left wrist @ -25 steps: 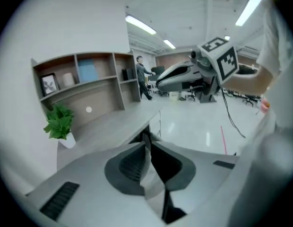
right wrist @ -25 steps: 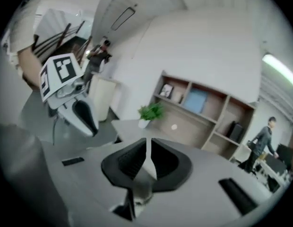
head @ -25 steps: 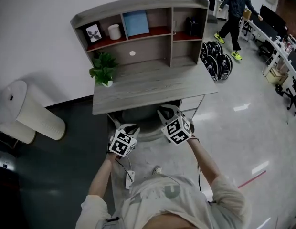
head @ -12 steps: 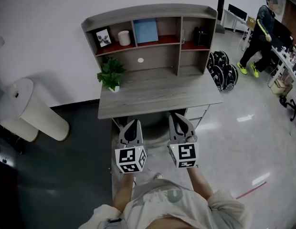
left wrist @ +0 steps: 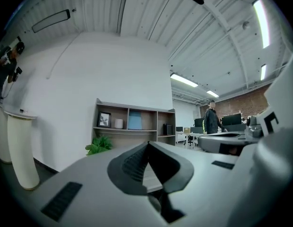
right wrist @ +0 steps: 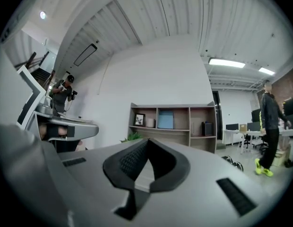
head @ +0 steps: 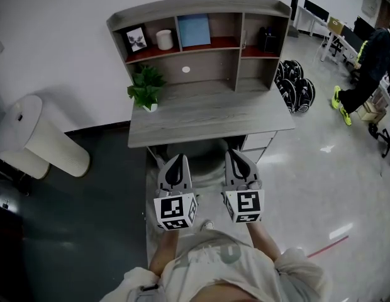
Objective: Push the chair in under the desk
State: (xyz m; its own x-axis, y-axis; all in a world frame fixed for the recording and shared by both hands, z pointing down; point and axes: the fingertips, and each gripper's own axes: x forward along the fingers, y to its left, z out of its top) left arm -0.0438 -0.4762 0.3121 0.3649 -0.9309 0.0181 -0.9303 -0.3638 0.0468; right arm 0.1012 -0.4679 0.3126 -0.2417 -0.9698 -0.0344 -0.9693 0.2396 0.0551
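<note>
The print on your shirt (head: 223, 253), nearest at 6 o'clock, was too foreshortened to read. Just beyond it your left gripper (head: 176, 158) and right gripper (head: 236, 153) hung side by side, each with its jaws pressed together on nothing. The chair (head: 203, 150) sat at 12 o'clock from them, tucked beneath the desk (head: 207, 115). Only a dark sliver of it showed, with its legs and back hidden. Far off at 2 o'clock, a person (head: 371, 58) was cut off by the frame edge.
</note>
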